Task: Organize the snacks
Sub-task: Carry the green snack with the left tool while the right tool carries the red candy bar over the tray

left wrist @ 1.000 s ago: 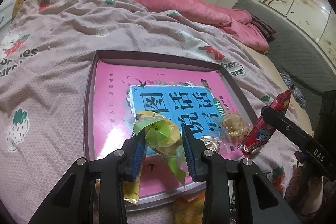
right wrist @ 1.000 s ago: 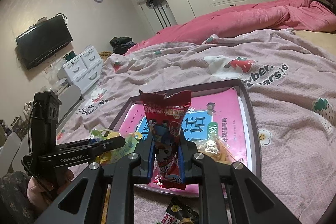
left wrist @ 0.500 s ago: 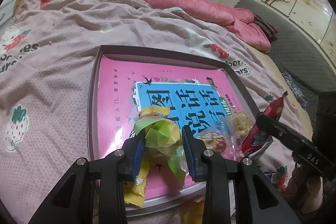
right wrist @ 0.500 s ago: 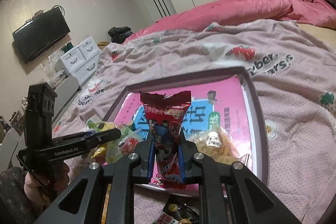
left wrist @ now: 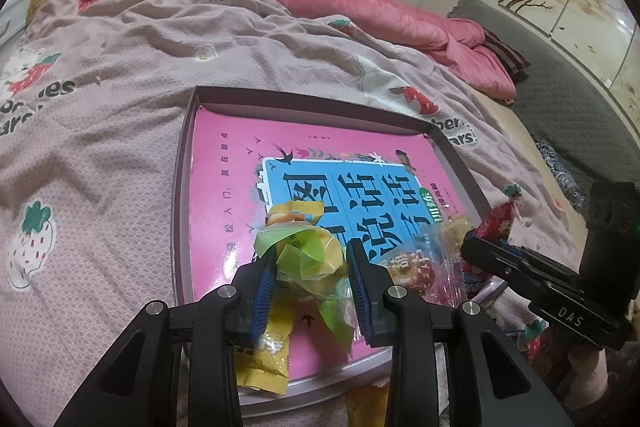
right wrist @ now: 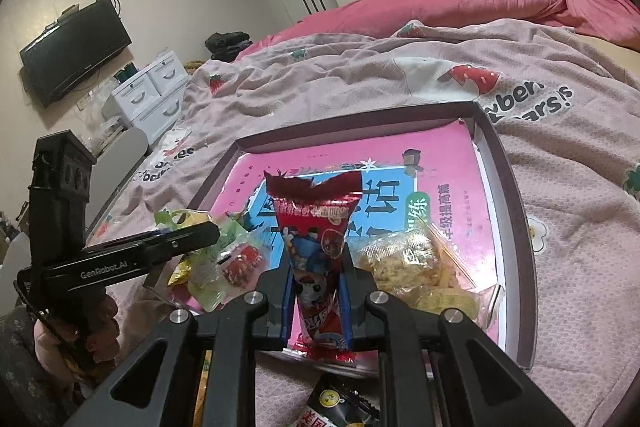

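We have our left gripper (left wrist: 312,273) closed on a bunched green-and-yellow wrapped snack (left wrist: 308,251), the blue pads pressing its crumpled film from both sides over the near part of the tray (left wrist: 182,187). Our right gripper (right wrist: 318,291) is shut tight on a red cartoon-printed packet (right wrist: 316,239), held upright by its lower half with the torn-looking crimped top standing free above the jaws, just over the tray's near rim. Both feel to us like light, soft things: thin plastic film that gives under the pads and could slide or crackle loose, so we judge the grip is best kept on the filled body and not on the flat sealed ends. The red packet is narrow and a little stiffer, so holding it low on the body, as now, seems sound. Just beyond the grippers, inside the tray, lie a clear bag of pale crisps (right wrist: 404,263) to the right and a clear pouch with red sweets (right wrist: 236,263) between the two grippers; those bags look fragile if pressed. The tray is lined with a pink book (left wrist: 240,163) and rests on a pink strawberry-print blanket (left wrist: 120,75). A yellow packet (left wrist: 264,359) hangs over the near rim, and a black packet (right wrist: 340,403) lies outside on the blanket.
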`<state>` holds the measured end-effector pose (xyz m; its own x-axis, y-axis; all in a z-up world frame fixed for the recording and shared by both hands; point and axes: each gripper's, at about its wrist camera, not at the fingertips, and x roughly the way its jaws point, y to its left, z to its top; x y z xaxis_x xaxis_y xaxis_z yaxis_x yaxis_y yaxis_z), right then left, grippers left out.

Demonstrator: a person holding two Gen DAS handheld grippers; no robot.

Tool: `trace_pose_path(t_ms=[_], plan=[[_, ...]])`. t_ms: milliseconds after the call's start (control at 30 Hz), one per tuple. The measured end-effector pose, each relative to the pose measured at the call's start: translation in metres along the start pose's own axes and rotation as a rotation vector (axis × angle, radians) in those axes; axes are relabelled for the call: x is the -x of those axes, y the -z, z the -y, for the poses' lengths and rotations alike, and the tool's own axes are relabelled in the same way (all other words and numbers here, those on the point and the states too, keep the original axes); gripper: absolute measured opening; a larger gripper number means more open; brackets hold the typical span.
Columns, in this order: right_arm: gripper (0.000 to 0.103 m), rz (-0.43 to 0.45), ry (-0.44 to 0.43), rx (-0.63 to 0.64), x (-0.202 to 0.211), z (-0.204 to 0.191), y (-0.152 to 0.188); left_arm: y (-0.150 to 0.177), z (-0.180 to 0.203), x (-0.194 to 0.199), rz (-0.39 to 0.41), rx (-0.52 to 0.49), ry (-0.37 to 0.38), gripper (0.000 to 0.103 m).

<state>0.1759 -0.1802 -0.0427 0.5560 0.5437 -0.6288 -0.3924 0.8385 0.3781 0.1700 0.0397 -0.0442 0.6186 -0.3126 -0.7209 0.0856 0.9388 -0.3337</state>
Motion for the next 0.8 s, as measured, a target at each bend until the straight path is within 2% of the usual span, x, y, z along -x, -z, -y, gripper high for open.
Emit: trace_pose_path(t_ms=[800], plan=[[0.021, -0.012, 0.016, -0.018, -0.0086, 0.0063, 0.0014, -0.0003, 0.0001, -0.0011, 0.003, 0.002, -0.019, 0.036]])
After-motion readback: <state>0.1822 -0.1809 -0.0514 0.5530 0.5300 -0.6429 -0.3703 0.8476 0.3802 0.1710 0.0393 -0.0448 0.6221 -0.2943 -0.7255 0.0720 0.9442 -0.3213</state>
